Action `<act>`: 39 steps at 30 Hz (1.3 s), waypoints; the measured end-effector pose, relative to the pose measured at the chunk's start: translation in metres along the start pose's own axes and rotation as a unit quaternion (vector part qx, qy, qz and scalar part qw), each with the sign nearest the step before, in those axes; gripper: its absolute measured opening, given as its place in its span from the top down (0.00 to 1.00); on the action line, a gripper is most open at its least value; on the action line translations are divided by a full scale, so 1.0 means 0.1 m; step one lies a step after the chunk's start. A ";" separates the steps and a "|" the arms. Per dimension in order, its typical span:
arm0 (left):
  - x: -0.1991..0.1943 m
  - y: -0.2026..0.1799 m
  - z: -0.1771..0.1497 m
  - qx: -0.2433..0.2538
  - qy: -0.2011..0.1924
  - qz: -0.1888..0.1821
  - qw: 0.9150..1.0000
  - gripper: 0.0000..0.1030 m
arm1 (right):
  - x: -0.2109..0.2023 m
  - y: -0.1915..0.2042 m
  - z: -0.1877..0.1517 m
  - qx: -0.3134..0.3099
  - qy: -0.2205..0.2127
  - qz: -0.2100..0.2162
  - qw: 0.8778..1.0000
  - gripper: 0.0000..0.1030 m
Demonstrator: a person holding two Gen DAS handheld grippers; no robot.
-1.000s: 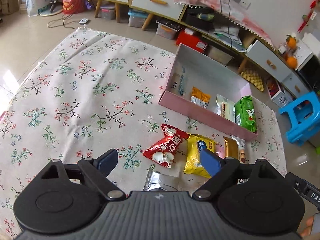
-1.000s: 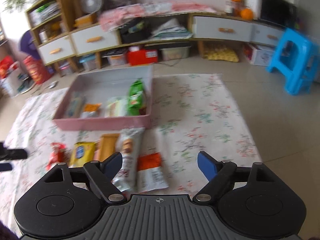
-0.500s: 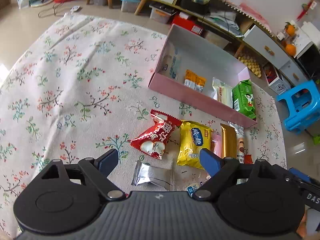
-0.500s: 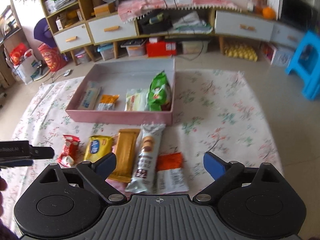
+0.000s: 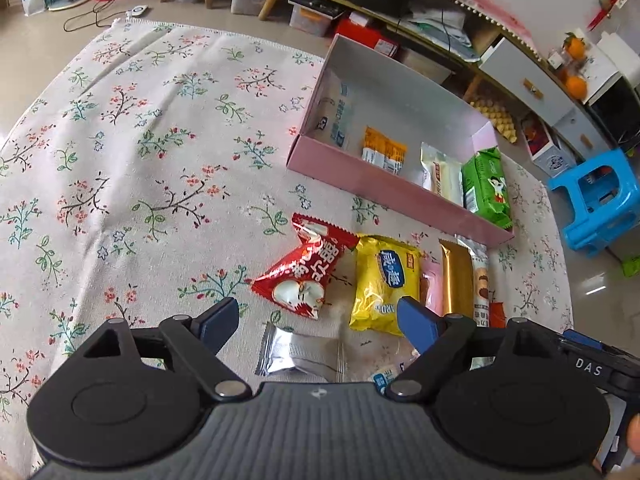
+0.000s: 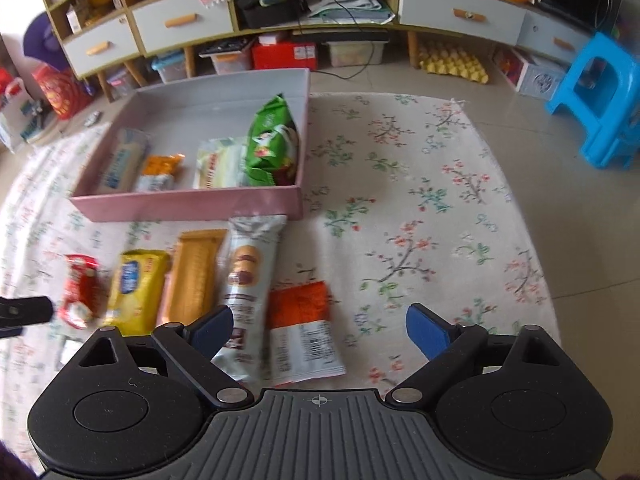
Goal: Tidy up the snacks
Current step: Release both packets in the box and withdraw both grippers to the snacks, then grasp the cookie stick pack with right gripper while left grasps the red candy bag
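Observation:
A pink box (image 5: 384, 190) (image 6: 180, 202) on the floral cloth holds several snacks, among them a green pack (image 5: 486, 188) (image 6: 272, 144). Loose snacks lie in a row in front of it: a red pack (image 5: 306, 272) (image 6: 80, 292), a yellow pack (image 5: 384, 280) (image 6: 136, 288), a gold bar (image 5: 456, 276) (image 6: 196, 276), a long biscuit pack (image 6: 250, 276) and an orange-and-white pack (image 6: 302, 332). A silver packet (image 5: 300, 352) lies between the fingers of my open, empty left gripper (image 5: 316, 322). My right gripper (image 6: 320, 328) is open and empty above the orange-and-white pack.
The floral cloth (image 5: 140, 160) (image 6: 432, 208) covers the floor. A low cabinet with drawers (image 6: 280, 20) runs along the back. A blue plastic stool (image 5: 600, 200) (image 6: 600, 96) stands off the cloth at the right.
Both grippers have pulled back and tilted down, so the loose snacks now show more fully. The right view swung left toward the row. Both stay open.

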State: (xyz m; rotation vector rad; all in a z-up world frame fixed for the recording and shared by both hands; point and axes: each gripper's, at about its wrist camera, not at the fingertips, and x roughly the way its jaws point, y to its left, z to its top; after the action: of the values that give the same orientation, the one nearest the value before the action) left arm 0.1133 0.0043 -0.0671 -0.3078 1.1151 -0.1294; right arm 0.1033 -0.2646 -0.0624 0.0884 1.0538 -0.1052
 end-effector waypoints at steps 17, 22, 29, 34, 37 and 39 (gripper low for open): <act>0.02 -0.11 0.00 0.017 -0.007 -0.005 1.000 0.18 | 0.14 0.07 0.09 0.018 0.002 0.054 0.998 0.54; 0.09 -0.32 -0.03 0.042 -0.006 -0.002 0.999 0.19 | 0.25 0.17 0.15 0.020 0.008 0.063 0.998 0.54; 0.13 -0.25 0.02 0.034 0.000 0.004 0.999 0.19 | 0.41 0.36 0.13 -0.014 0.024 0.056 0.998 0.66; 0.14 -0.19 0.04 0.015 0.010 -0.006 1.000 0.19 | 0.49 0.51 0.13 -0.040 0.018 0.049 0.998 0.70; 0.13 -0.15 0.05 0.003 0.012 -0.011 1.000 0.18 | 0.52 0.58 0.07 -0.067 0.009 0.044 0.997 0.69; 0.13 -0.14 0.05 0.001 0.013 -0.011 1.000 0.18 | 0.55 0.57 0.05 -0.074 0.015 0.040 0.996 0.70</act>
State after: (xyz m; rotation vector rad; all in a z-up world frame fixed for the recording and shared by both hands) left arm 0.1245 -0.0110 -0.0722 -0.3172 1.1374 -0.1547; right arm 0.1415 -0.2108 -0.1066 -0.0014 1.0842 0.0477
